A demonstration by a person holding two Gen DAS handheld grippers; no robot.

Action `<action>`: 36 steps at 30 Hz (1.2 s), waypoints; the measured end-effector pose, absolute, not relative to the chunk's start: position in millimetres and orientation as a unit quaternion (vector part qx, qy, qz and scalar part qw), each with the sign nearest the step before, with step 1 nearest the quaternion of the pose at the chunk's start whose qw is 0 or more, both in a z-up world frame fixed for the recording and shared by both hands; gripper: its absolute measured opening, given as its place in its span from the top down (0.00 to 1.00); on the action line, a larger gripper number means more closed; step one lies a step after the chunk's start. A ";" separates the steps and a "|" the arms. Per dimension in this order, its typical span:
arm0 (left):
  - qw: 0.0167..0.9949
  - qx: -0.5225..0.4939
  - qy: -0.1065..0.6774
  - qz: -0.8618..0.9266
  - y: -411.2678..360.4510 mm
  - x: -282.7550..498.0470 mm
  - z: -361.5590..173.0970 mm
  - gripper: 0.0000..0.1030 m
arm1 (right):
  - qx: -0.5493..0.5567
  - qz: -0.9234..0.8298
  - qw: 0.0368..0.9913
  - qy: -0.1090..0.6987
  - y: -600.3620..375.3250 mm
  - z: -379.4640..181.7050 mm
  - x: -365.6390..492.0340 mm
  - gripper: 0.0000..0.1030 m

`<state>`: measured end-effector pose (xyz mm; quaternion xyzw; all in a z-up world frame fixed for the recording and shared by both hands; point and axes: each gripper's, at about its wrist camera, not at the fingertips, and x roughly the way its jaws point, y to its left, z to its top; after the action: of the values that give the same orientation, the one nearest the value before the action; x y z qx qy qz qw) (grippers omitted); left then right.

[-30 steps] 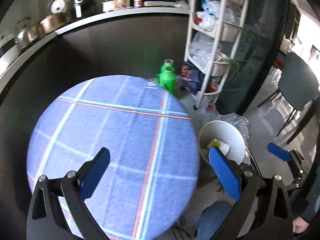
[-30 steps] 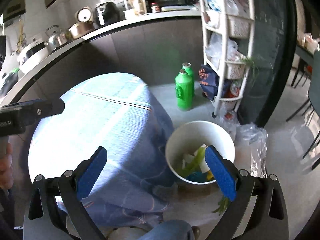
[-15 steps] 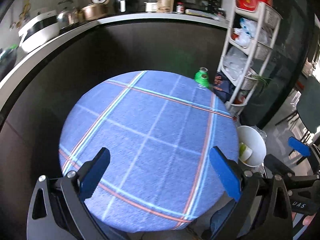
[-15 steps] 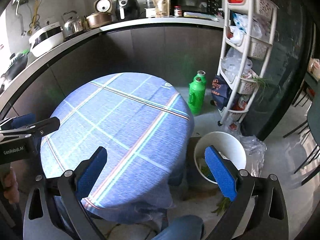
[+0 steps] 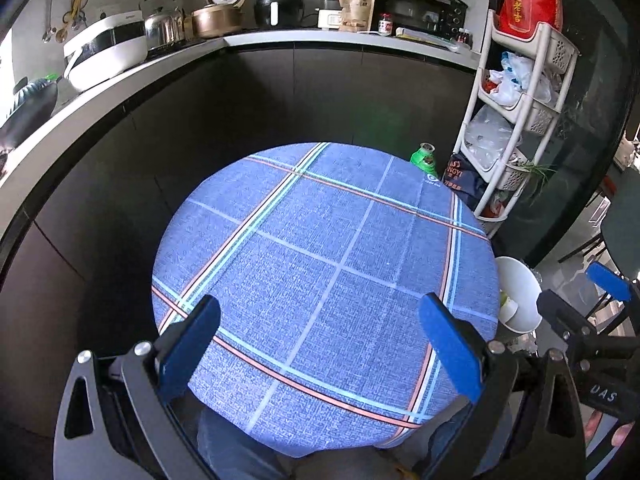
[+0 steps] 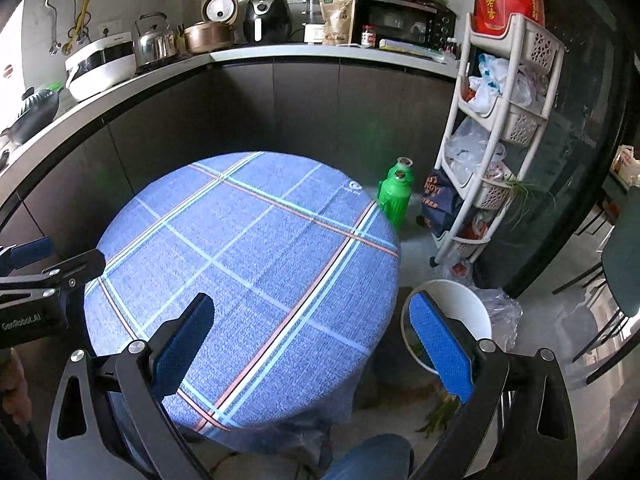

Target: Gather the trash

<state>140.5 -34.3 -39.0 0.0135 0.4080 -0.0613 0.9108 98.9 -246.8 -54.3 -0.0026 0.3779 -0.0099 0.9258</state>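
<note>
Both the left gripper (image 5: 320, 344) and the right gripper (image 6: 312, 340) hang above the round counter (image 6: 256, 264) with its blue checked cloth, each with the jaws spread wide and nothing held between them. The white bin (image 6: 460, 300) stands on the floor just beside the counter's right edge, and inside it lies some trash (image 5: 507, 304), pale and greenish, though it is too small to say what exactly. A few green stalks (image 6: 440, 412) lie on the floor near the bin, and a green bottle (image 6: 394, 196) stands behind the counter beside the white shelf rack (image 6: 500, 132).
</note>
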 end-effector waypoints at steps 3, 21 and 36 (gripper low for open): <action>0.913 0.016 0.402 -0.068 -37.0 137.8 -34.6 0.04 | -0.002 -0.014 0.927 0.374 -247.1 -51.4 97.7 0.08; 0.917 0.024 0.391 -0.073 -45.6 130.4 -22.6 0.04 | 0.003 -0.020 0.929 0.369 -249.2 -46.6 96.7 0.08; 0.916 0.024 0.393 -0.076 -45.3 131.7 -23.3 0.04 | 0.004 -0.021 0.929 0.370 -249.5 -49.0 97.0 0.08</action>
<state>131.7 -45.3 -23.3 0.0238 0.3932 -0.0760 0.9160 97.0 -249.5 -49.0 0.0041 0.3699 -0.0213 0.9288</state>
